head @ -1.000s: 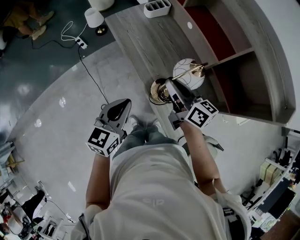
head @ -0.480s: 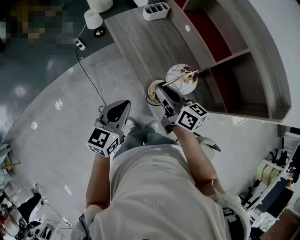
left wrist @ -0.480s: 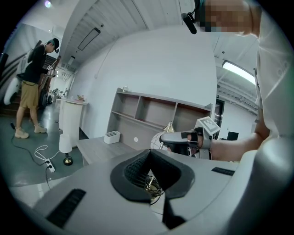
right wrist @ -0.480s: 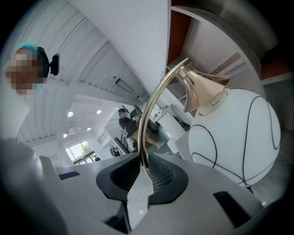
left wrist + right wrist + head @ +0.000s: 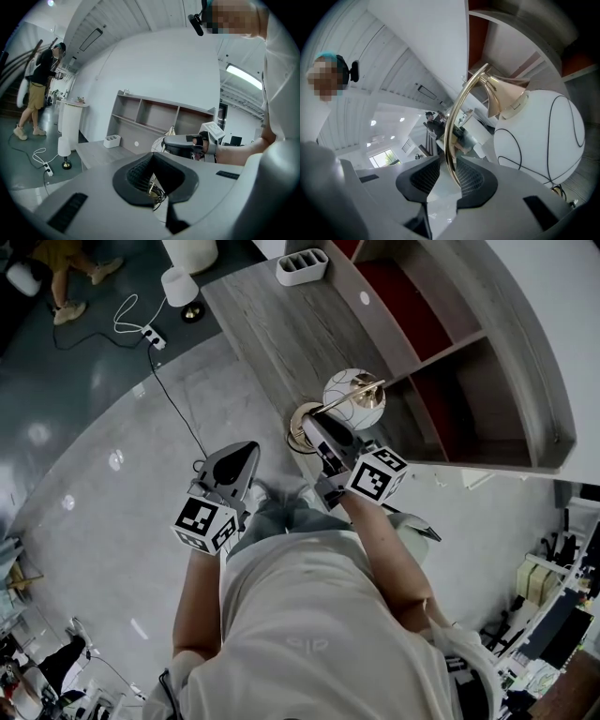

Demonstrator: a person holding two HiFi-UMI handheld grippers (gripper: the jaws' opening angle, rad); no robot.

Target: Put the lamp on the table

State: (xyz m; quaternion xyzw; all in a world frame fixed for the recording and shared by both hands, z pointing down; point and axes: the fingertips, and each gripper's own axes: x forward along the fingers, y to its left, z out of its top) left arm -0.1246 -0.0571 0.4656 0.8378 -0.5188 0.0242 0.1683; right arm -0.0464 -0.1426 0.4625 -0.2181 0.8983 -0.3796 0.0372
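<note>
The lamp, a white globe [image 5: 354, 397] on a curved gold stem with a round gold base [image 5: 300, 427], stands near the front edge of the grey wooden table [image 5: 272, 324]. My right gripper [image 5: 315, 424] reaches in at the stem just above the base. In the right gripper view the stem [image 5: 452, 140] runs up between the jaws, close to the right pad [image 5: 471, 178] with a gap on the left, as the jaws are opening beside the globe [image 5: 543, 140]. My left gripper [image 5: 246, 448] hangs off the table over the floor, shut and empty.
A white divided organiser [image 5: 302, 266] sits at the table's far end. Grey shelves with red backs [image 5: 450, 324] rise to the right of the lamp. A small white floor lamp [image 5: 180, 287] and a power strip [image 5: 150, 337] lie on the floor at the left. A person [image 5: 40, 84] stands far off.
The lamp and my right gripper have shifted slightly left along the table's front edge. The left gripper has hardly moved.
</note>
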